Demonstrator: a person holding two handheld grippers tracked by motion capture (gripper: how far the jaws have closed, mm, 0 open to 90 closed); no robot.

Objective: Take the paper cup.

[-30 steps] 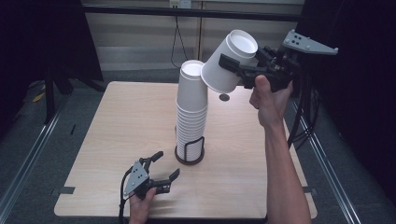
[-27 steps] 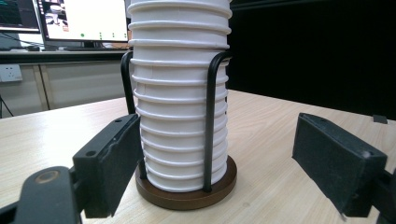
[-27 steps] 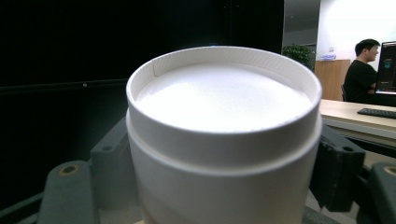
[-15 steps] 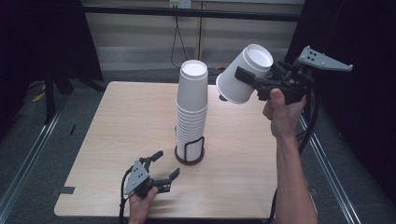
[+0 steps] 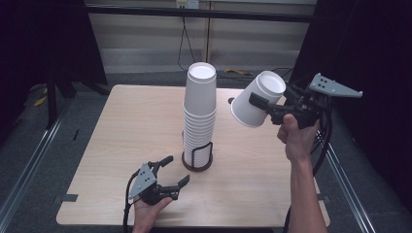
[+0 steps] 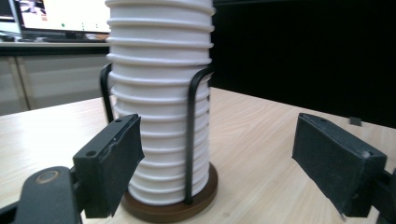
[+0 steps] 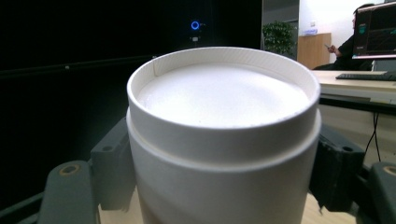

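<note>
A tall stack of upturned white paper cups [image 5: 199, 114] stands in a black wire holder [image 5: 197, 158] on a round brown base at the table's middle. My right gripper [image 5: 262, 108] is shut on a single white cup [image 5: 257, 99], held tilted in the air to the right of the stack, its base toward the camera; in the right gripper view that cup [image 7: 224, 140] sits between the jaws. My left gripper [image 5: 172, 171] rests open near the table's front edge, in front of the holder. The left gripper view has the stack [image 6: 161, 107] just beyond the spread jaws.
The light wooden table [image 5: 121, 131] has a small dark hole at its back right [image 5: 231, 101]. Dark curtains flank both sides, and a cable hangs down the back wall. Metal floor rails run along the table's left and right.
My right gripper has carried the single cup down and to the right, away from the top of the stack. The left gripper has stayed put.
</note>
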